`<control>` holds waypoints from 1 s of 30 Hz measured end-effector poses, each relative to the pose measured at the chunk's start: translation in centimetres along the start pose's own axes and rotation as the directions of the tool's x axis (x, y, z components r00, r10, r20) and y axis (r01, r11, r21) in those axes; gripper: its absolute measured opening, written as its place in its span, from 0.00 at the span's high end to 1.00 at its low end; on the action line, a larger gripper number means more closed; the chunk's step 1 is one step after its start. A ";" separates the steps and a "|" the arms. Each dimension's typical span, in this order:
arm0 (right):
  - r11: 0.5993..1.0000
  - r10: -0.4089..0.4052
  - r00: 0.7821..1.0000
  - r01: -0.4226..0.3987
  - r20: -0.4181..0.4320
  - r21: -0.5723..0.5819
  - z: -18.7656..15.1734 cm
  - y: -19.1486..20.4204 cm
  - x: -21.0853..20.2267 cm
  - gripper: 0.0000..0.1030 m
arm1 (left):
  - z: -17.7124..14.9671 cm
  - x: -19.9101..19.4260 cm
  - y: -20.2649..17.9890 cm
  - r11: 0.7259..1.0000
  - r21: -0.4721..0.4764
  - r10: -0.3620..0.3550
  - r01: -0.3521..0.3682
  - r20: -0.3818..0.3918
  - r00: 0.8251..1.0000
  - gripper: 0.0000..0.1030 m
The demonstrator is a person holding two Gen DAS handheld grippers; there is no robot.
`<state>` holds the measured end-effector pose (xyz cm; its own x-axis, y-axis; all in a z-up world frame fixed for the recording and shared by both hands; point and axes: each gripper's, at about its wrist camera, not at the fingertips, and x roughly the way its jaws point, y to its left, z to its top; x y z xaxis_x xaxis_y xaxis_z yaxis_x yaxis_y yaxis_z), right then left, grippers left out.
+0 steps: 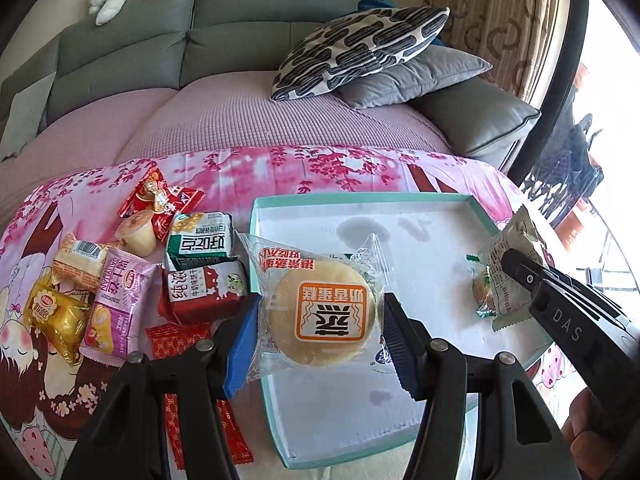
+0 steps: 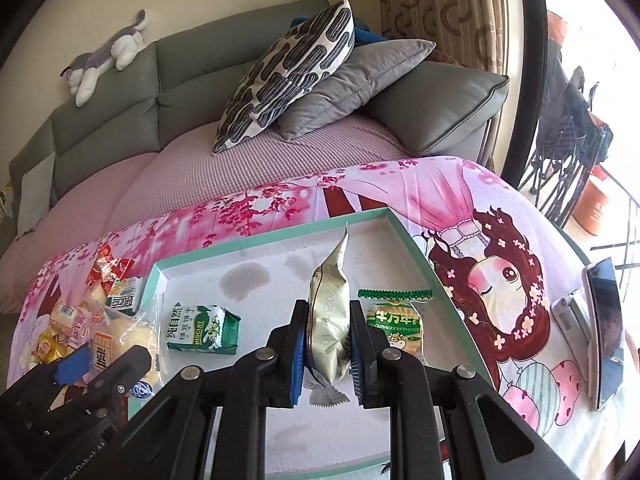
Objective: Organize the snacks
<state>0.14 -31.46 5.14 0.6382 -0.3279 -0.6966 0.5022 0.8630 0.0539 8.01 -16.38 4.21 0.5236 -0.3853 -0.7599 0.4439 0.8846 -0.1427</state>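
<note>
My left gripper is shut on a round cake in a clear wrapper with an orange label, held over the left part of a white tray with a teal rim. To its right, my right gripper is shut on a pale silver snack packet. The right wrist view shows that packet standing on edge between the blue pads of the right gripper, above the tray. A green biscuit box and a green-wrapped snack lie in the tray. The left gripper with the cake shows at lower left.
Several loose snacks lie left of the tray on the pink cartoon cloth: red packets, a pudding cup, a green-white box, a red box, a purple packet, a yellow packet. A phone lies right of the tray. A sofa with cushions stands behind.
</note>
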 end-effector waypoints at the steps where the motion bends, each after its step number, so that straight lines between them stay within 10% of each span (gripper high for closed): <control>1: 1.000 -0.001 1.000 0.001 -0.009 0.001 -0.1 -0.1 0.3 0.80 | -0.1 0.3 -0.1 1.000 0.002 0.000 0.000 -0.010 1.000 0.41; 30: 0.997 -0.067 0.990 0.062 -0.125 -0.049 -1.7 0.4 4.1 0.78 | -1.3 3.1 -0.8 1.000 0.018 0.022 -0.020 -0.103 0.994 0.33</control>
<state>1.95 -31.81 1.03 0.5248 -0.3347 -0.7827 0.5115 0.8589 -0.0243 8.32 -17.95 1.16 0.4557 -0.3367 -0.8240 0.4459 0.8875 -0.1160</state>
